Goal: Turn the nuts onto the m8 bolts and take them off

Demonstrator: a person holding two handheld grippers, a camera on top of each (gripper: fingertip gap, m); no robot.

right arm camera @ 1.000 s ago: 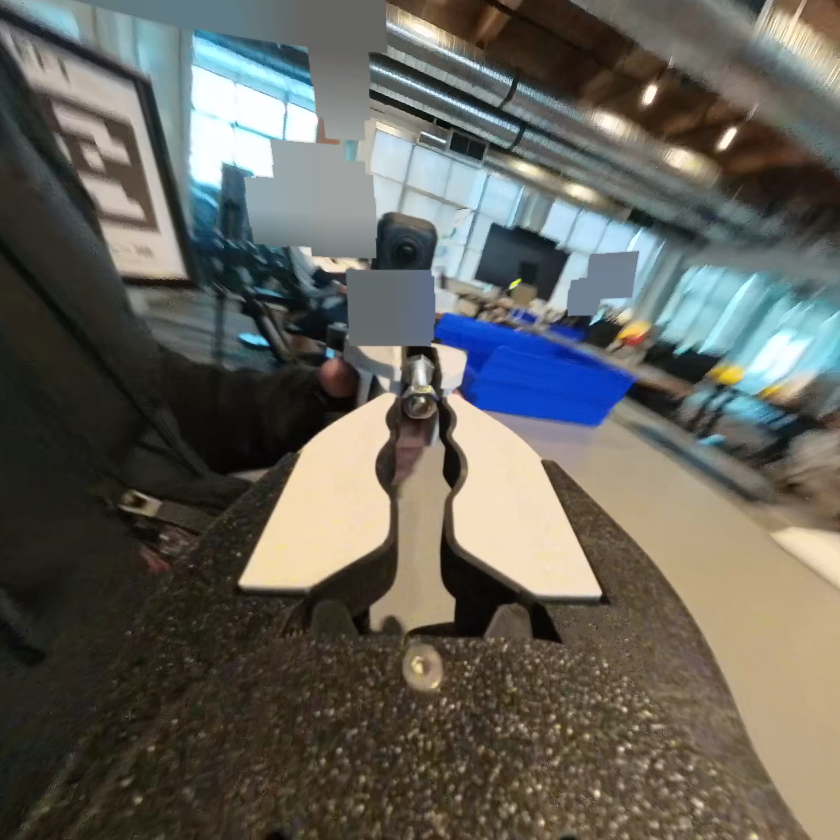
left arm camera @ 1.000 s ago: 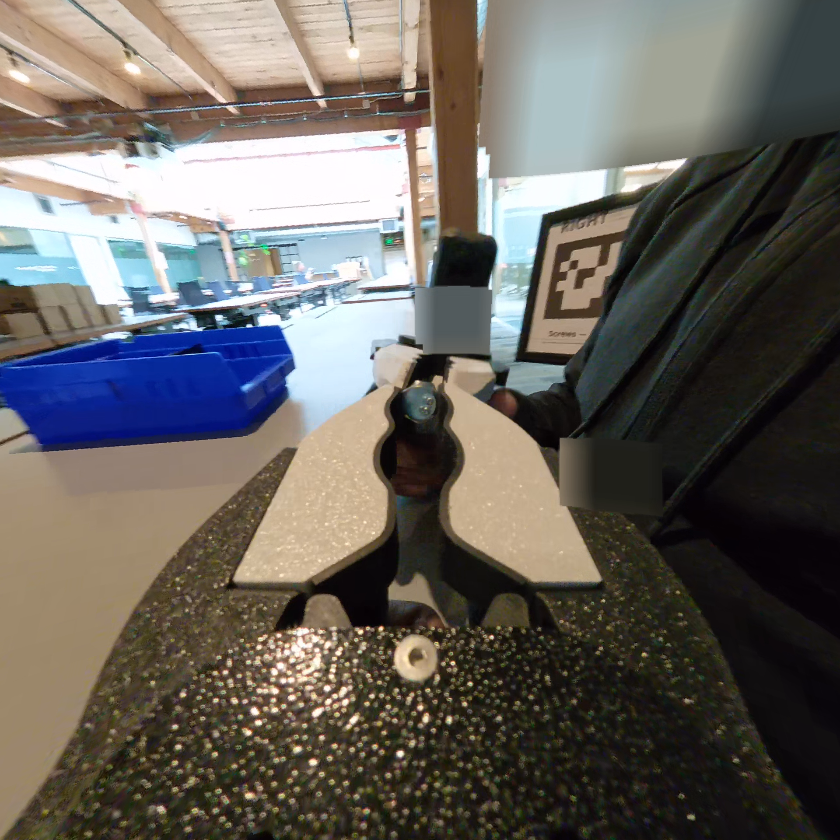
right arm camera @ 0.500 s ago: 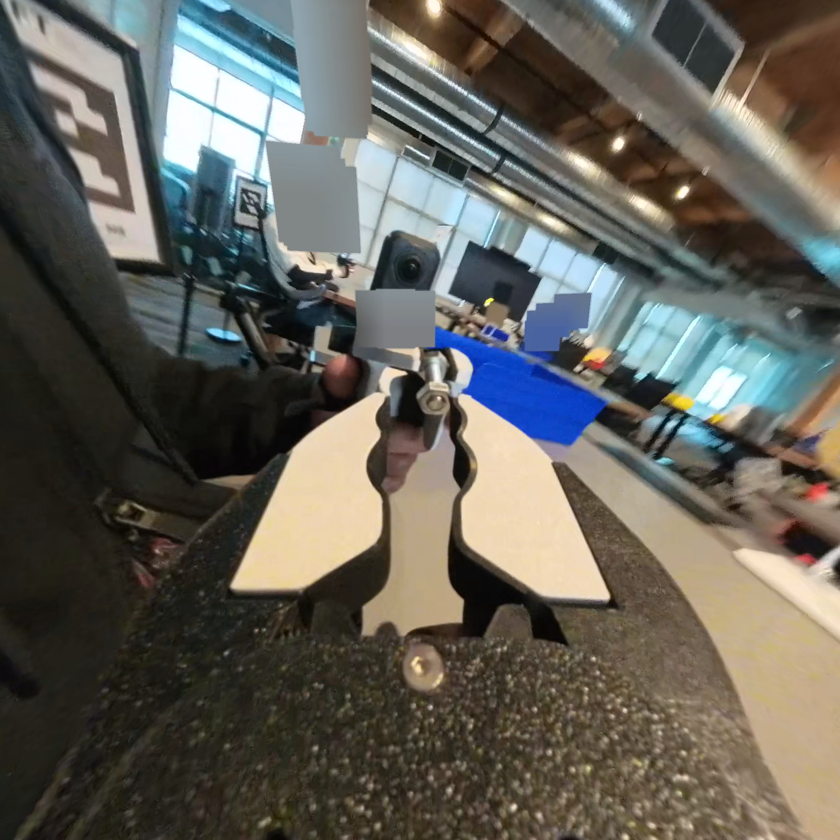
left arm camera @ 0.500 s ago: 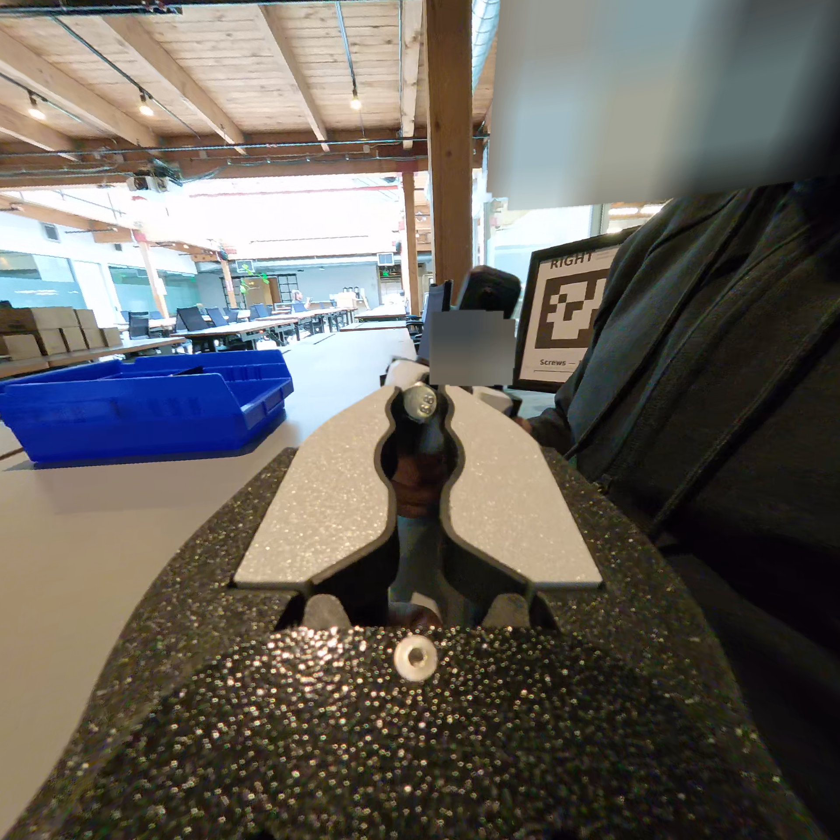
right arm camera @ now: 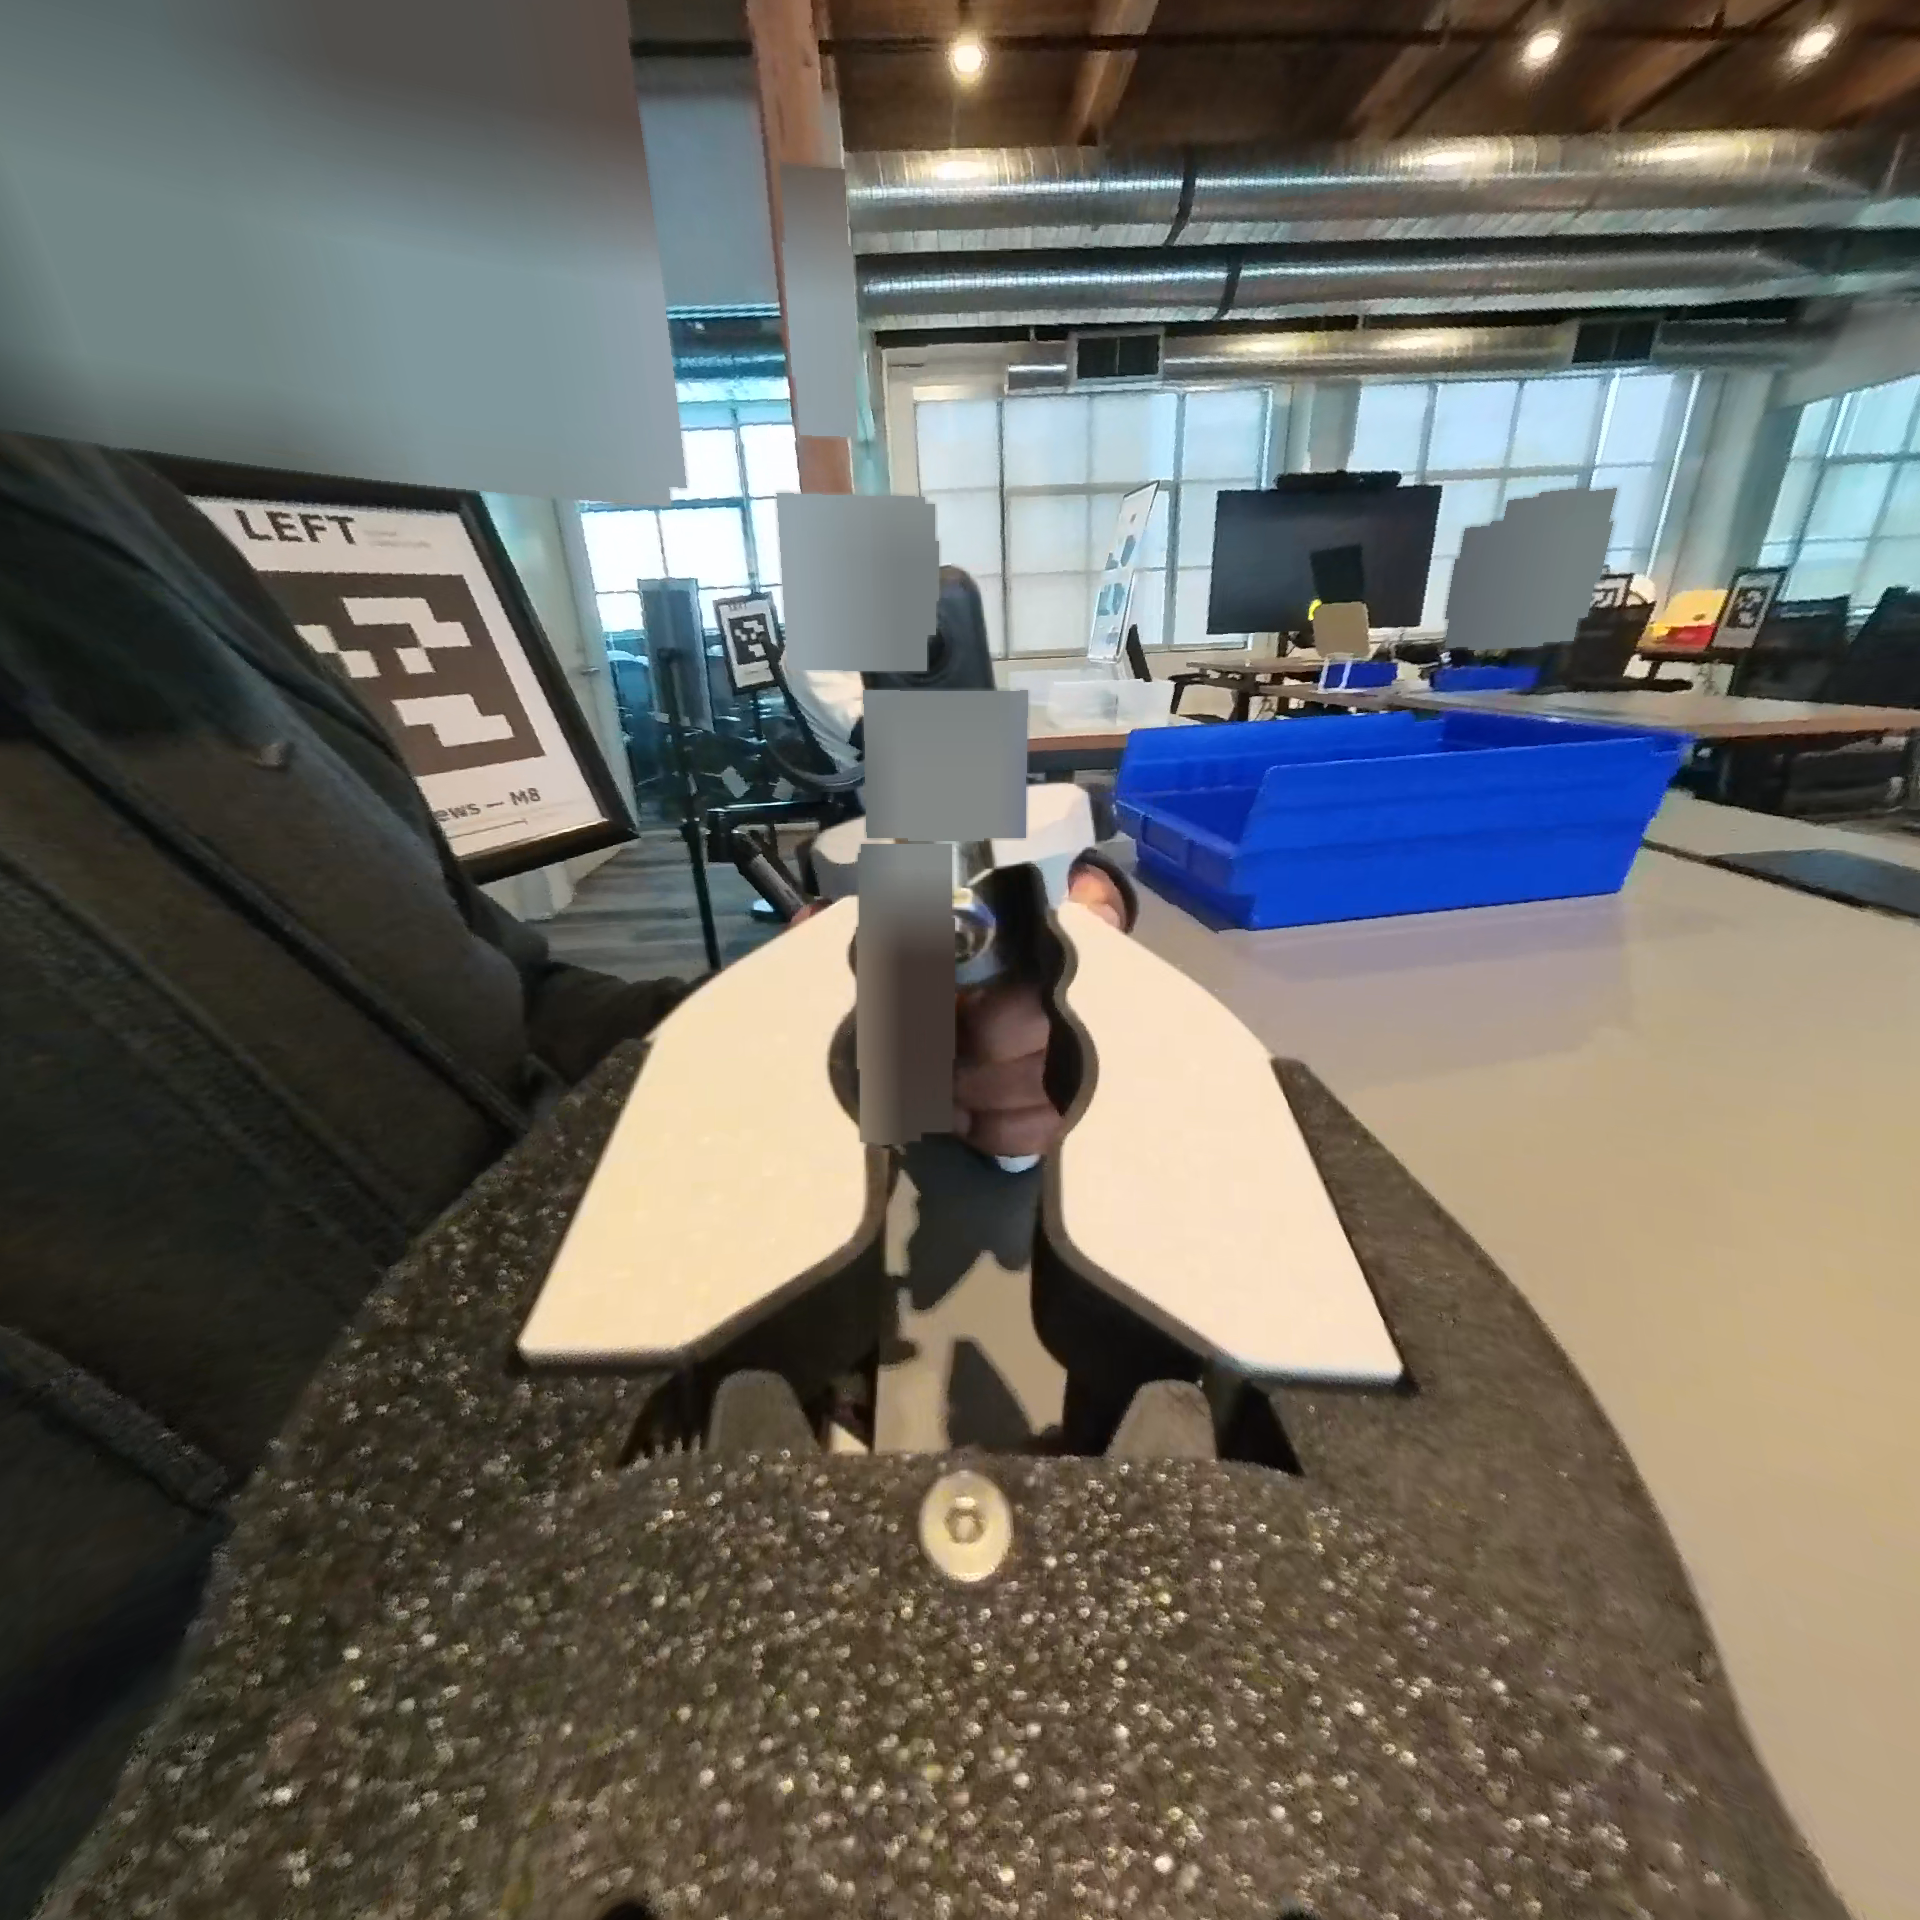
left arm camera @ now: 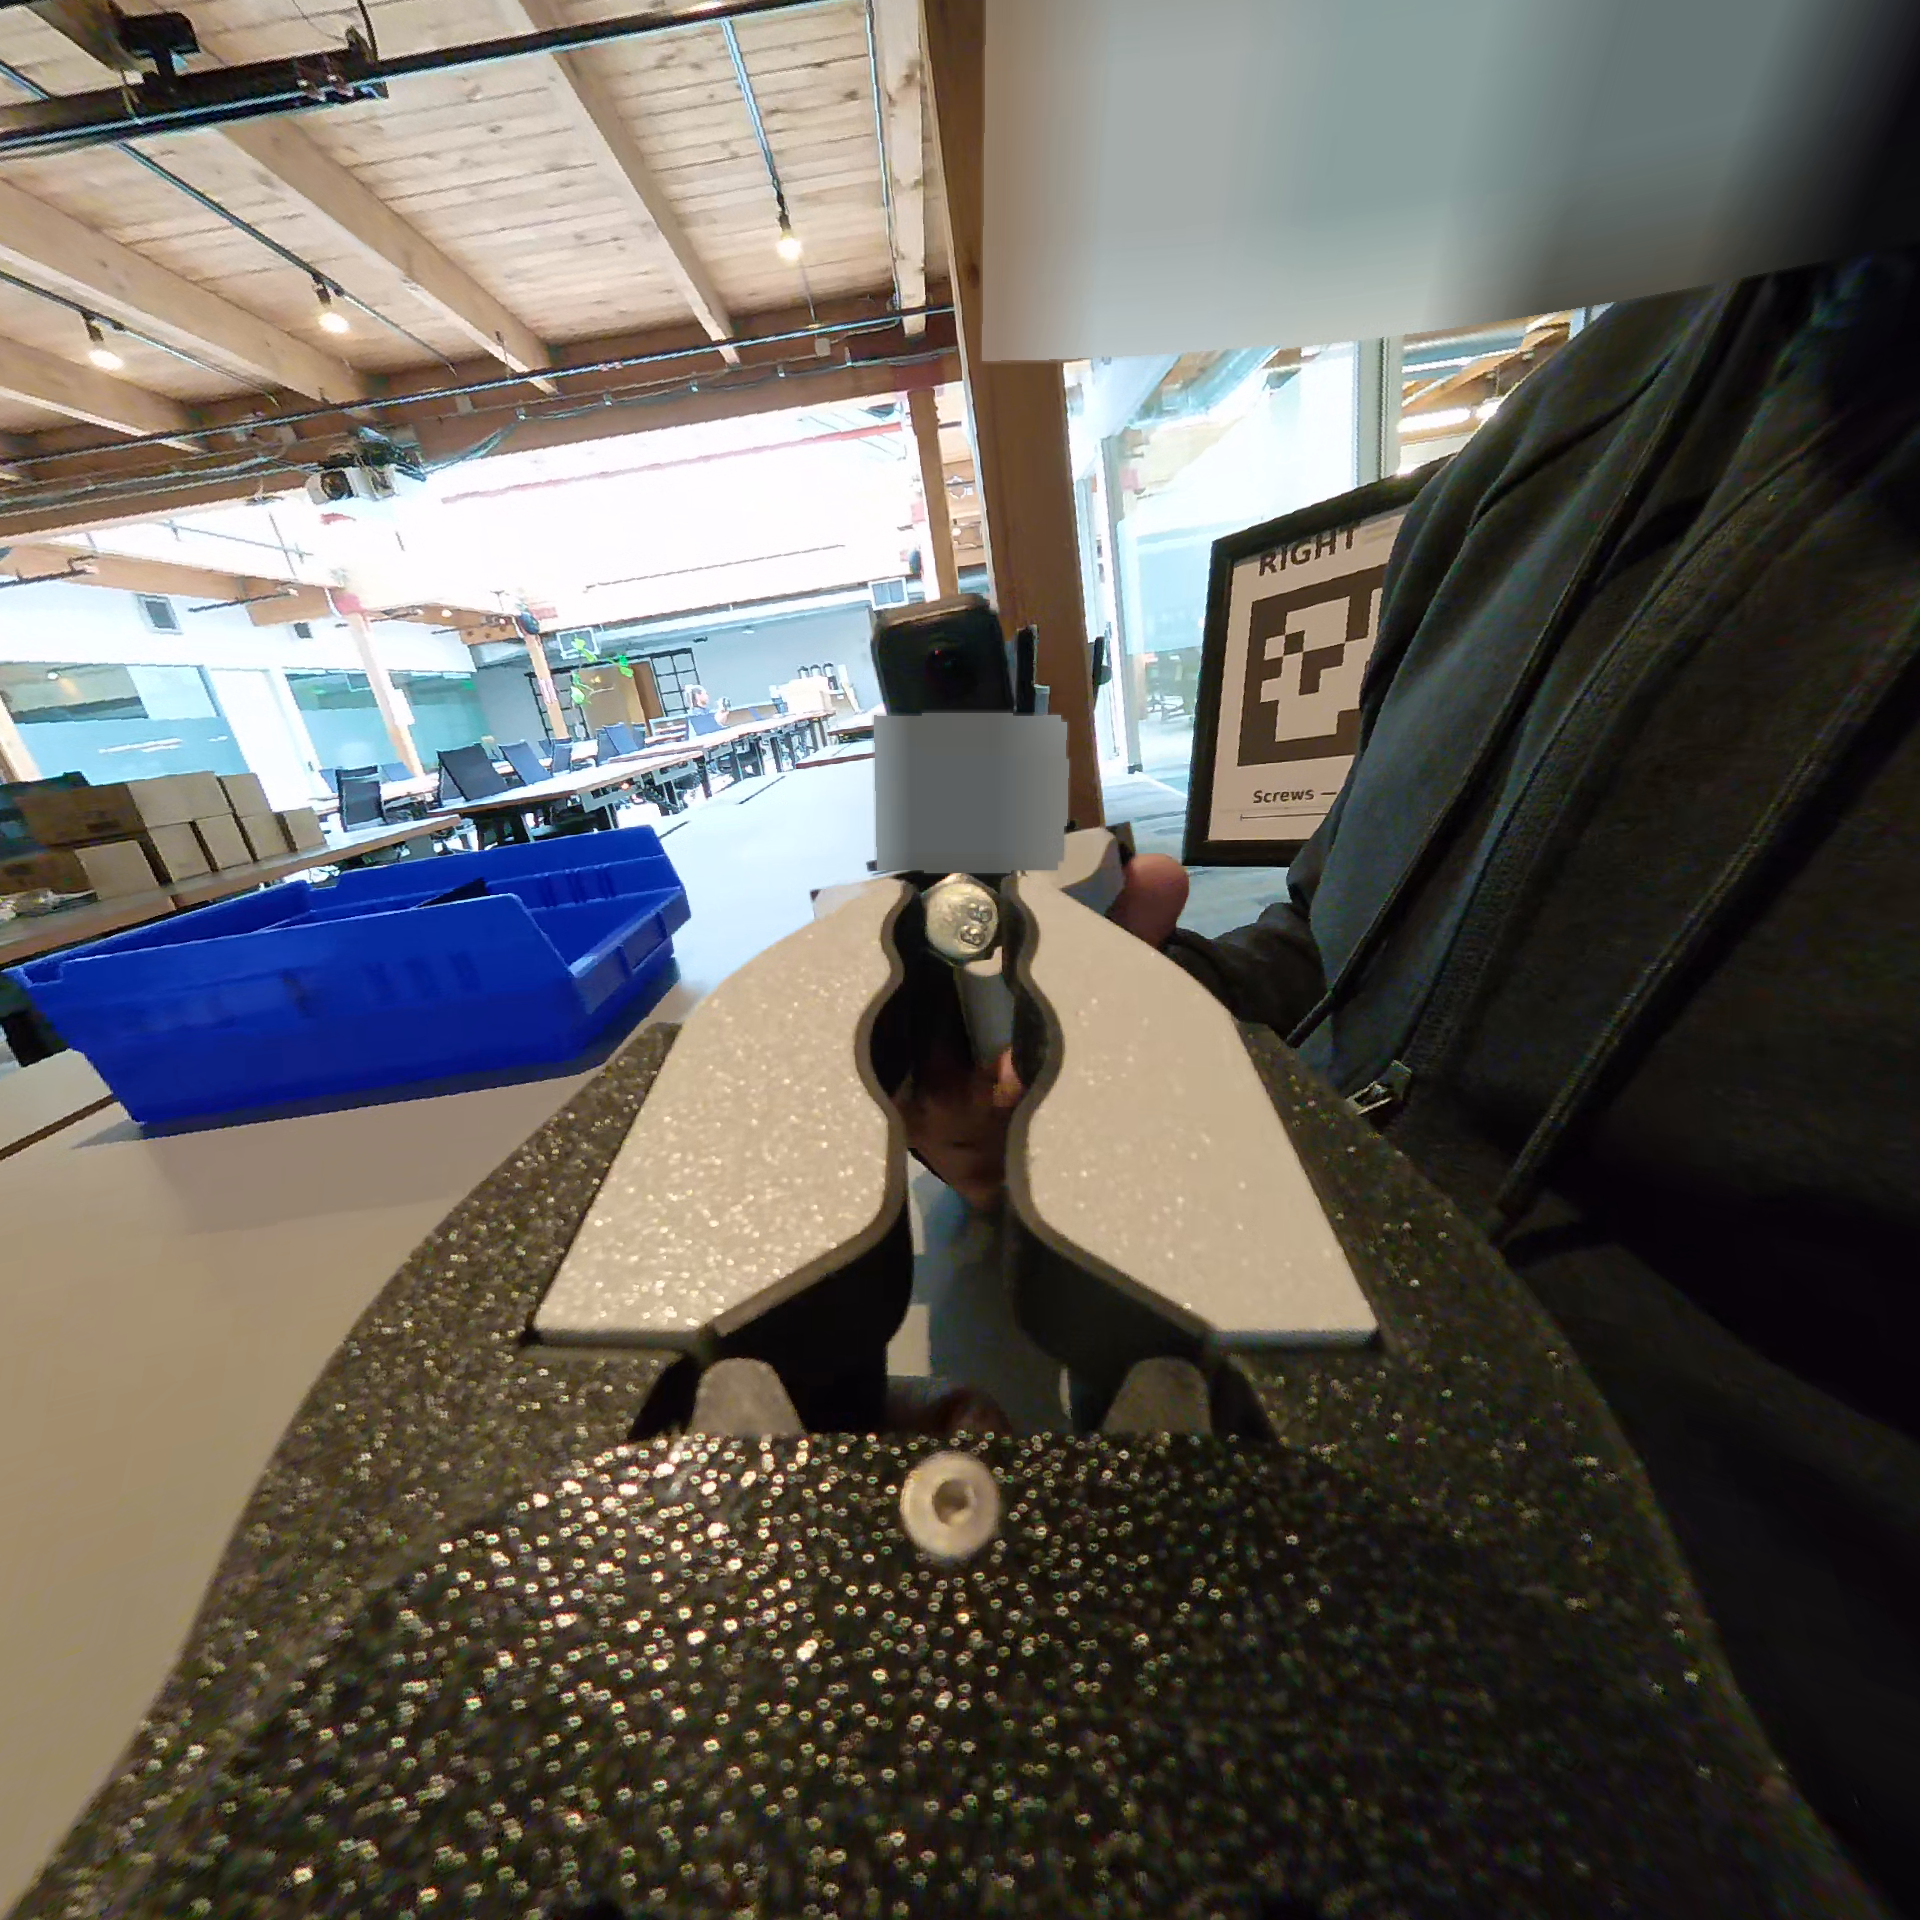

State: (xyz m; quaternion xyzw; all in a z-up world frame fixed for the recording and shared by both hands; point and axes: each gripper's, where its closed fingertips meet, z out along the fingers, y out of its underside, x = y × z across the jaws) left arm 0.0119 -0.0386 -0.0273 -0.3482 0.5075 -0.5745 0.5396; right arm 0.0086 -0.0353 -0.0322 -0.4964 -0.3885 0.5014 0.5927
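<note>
Both grippers are held tip to tip above the grey table (left arm camera: 208,1299). My left gripper (left arm camera: 961,916) is shut on the silver hex head of an M8 bolt (left arm camera: 961,925). The right gripper's white fingers (left arm camera: 1086,873) and its camera show just behind it. My right gripper (right arm camera: 987,930) is shut on a shiny nut (right arm camera: 977,940) on the bolt's other end; a mosaic patch half hides it. The left gripper's white fingers (right arm camera: 1049,821) show beyond it. A hand (right arm camera: 1003,1070) shows through the gap between the fingers.
A blue plastic bin (left arm camera: 343,966) stands on the table to the left; in the right wrist view the bin (right arm camera: 1392,810) is at the right. The person's dark jacket (left arm camera: 1662,831) fills one side. Framed marker signs (left arm camera: 1299,686) (right arm camera: 416,665) stand behind. Only a small space, under 4 cm, lies between the two pairs of fingers.
The right wrist view has rolled from tilted to level, so the right gripper has turned about the bolt's axis. The left gripper has stayed shut on the bolt head and shifted only slightly.
</note>
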